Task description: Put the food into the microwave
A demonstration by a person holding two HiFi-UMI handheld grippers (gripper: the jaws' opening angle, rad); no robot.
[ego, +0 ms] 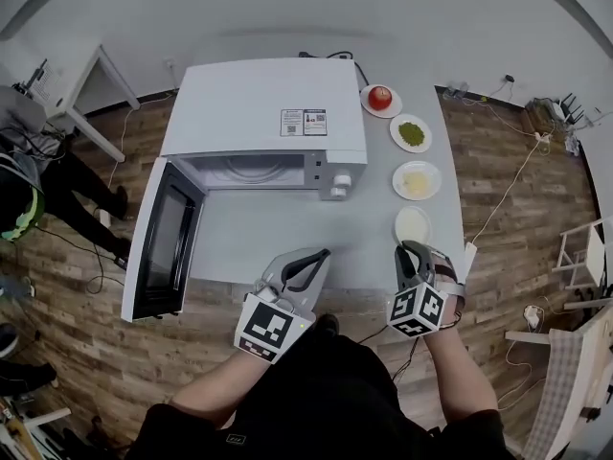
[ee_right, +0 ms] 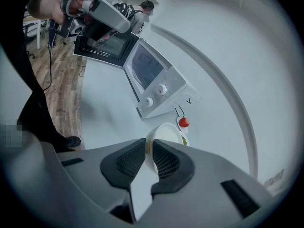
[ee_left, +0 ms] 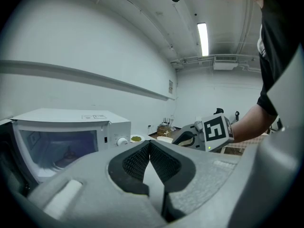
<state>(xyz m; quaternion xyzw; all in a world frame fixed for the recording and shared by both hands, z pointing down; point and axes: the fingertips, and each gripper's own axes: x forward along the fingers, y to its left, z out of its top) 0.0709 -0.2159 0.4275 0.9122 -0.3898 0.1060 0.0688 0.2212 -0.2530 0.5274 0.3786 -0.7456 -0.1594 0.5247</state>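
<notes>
Right gripper at front right corner of tabletop, pitched down, forearm reaching in over the front edge. Jaws clamped on near rim of white plate of pale food. 3 more plates line the right edge behind it. Left gripper at mid front edge, roughly level, jaws together, empty, facing open microwave.

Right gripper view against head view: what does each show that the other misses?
Only the right gripper view: the right gripper clamped on the rim of the white dish. Only the head view: the plate of yellow food. Both: the microwave with its door open, the red food, the left gripper.
</notes>
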